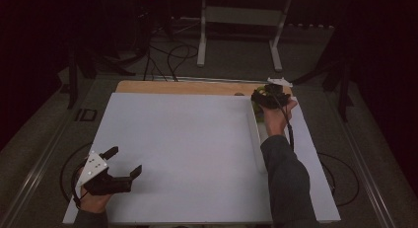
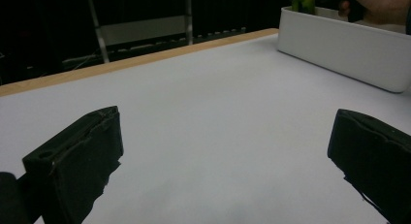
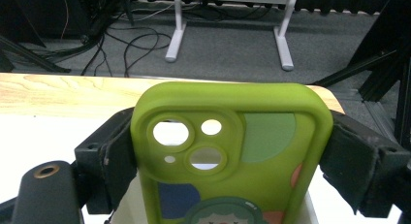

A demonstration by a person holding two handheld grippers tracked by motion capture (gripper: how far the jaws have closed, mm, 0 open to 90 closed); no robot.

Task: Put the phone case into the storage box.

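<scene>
A green phone case (image 3: 232, 156) with camera cut-outs and a cartoon print stands upright between the jaws of my right gripper (image 3: 230, 161), which is shut on its two long sides. In the high view that right gripper (image 1: 268, 97) hangs over the far end of a long white tray (image 1: 256, 139) at the table's right, and a sliver of the green case (image 1: 257, 108) shows under it. My left gripper (image 1: 123, 164) rests low at the near left of the white board (image 1: 182, 149), jaws wide apart with nothing between them. Its fingers (image 2: 82, 161) frame bare white surface.
The white tray (image 2: 339, 44) runs front to back along the right side of the board. A wooden table edge (image 1: 182, 86) shows beyond the board. Behind the table stand a white frame (image 1: 241, 25), dark tripod legs and cables on the floor.
</scene>
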